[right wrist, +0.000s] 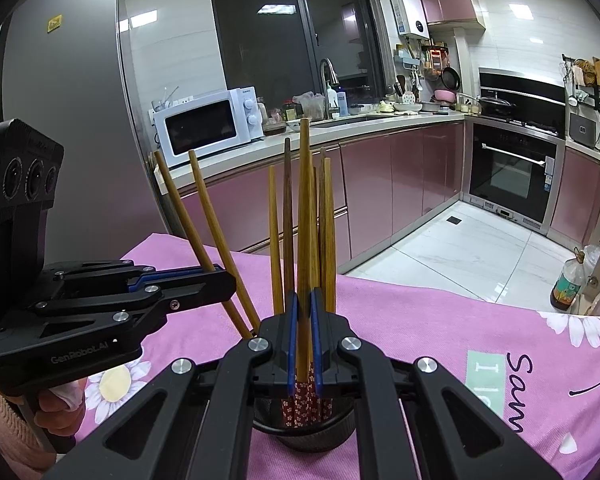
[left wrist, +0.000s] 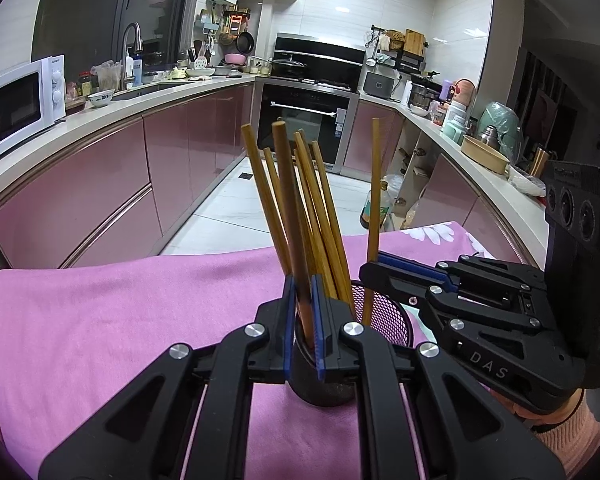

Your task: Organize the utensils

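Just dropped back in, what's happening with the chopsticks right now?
A person holds a gripper in each hand over a black mesh holder standing on the pink cloth. The left gripper is shut on one wooden chopstick, and the right gripper is shut on another chopstick. Both chopsticks stand roughly upright with their lower ends at the holder, which already contains several more chopsticks. No loose chopsticks show on the cloth.

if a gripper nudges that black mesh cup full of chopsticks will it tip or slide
Probably tips: the mesh cup looks light, and the tall chopsticks leaning outward put weight high. Sliding seems less likely, since the pink cloth under it looks grippy.
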`<state>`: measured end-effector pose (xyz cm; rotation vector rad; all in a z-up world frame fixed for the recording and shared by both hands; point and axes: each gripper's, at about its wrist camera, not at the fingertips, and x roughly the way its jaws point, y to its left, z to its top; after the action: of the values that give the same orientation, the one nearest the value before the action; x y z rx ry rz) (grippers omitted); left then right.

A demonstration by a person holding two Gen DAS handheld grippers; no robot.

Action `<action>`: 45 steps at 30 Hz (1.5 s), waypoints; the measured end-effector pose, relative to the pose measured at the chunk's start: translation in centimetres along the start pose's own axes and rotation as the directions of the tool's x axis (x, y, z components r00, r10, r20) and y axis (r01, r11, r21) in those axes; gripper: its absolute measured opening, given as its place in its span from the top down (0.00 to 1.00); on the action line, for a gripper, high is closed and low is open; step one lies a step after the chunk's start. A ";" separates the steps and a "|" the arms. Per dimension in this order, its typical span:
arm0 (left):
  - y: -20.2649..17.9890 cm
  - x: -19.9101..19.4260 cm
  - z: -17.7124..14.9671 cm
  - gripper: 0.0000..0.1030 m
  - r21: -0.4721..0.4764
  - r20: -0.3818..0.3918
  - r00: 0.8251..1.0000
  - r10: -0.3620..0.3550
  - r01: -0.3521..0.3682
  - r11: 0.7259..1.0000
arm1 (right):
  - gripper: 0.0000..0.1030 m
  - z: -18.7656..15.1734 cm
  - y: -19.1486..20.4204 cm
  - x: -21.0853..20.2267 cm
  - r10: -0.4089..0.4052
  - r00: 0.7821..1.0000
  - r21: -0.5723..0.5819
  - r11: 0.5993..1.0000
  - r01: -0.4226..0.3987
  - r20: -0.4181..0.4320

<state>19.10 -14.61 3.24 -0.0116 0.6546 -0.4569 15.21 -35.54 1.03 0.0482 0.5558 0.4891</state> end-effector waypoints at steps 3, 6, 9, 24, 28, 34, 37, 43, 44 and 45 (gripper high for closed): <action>0.2 0.5 -0.1 0.91 0.000 -0.006 1.000 0.003 -0.003 1.000 | 0.95 0.0 0.0 0.1 -0.001 1.000 0.002 1.000 0.001 -0.004; 0.5 1.1 0.0 0.90 -0.002 -0.015 1.000 0.009 -0.009 1.000 | 0.95 0.1 0.0 0.2 -0.002 1.000 0.004 1.000 0.002 -0.006; 0.7 1.5 0.0 0.89 -0.005 -0.018 1.000 0.013 -0.013 1.000 | 0.95 0.1 -0.1 0.3 -0.004 1.000 0.011 1.000 0.004 -0.007; 0.4 1.4 -0.8 0.77 0.009 0.002 0.999 0.049 -0.049 0.999 | 0.93 0.2 0.1 0.3 -0.004 1.000 0.026 1.000 0.004 0.004; 0.7 0.6 -1.2 0.62 0.008 0.023 0.997 0.072 -0.072 0.997 | 0.82 0.1 0.5 -0.1 -0.010 1.000 0.026 1.000 0.009 0.022; 1.2 -1.4 -2.5 0.30 -0.002 0.082 0.989 0.127 -0.127 0.992 | 0.59 -0.8 0.9 -1.1 -0.045 0.997 0.028 0.999 0.043 0.061; 1.6 -2.6 -3.6 0.16 -0.004 0.121 0.977 0.176 -0.177 0.984 | 0.41 -1.7 1.2 -1.8 -0.081 0.993 0.021 0.997 0.079 0.089; 2.4 -5.4 -6.6 0.05 -0.021 0.186 0.943 0.277 -0.278 0.960 | 0.06 -3.9 2.2 -3.6 -0.143 0.978 -0.002 0.989 0.145 0.154; 2.7 -5.9 -7.1 0.05 -0.030 0.192 0.937 0.291 -0.291 0.956 | 0.06 -4.3 2.2 -3.9 -0.152 0.974 0.000 0.988 0.154 0.166; 2.8 -6.4 -7.7 0.05 -0.036 0.204 0.931 0.304 -0.303 0.952 | 0.06 -4.7 2.3 -4.1 -0.157 0.972 0.002 0.987 0.159 0.175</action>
<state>11.28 -8.43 0.39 0.0380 0.4409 -0.1513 8.70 -35.78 -0.54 0.0348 0.3813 0.3292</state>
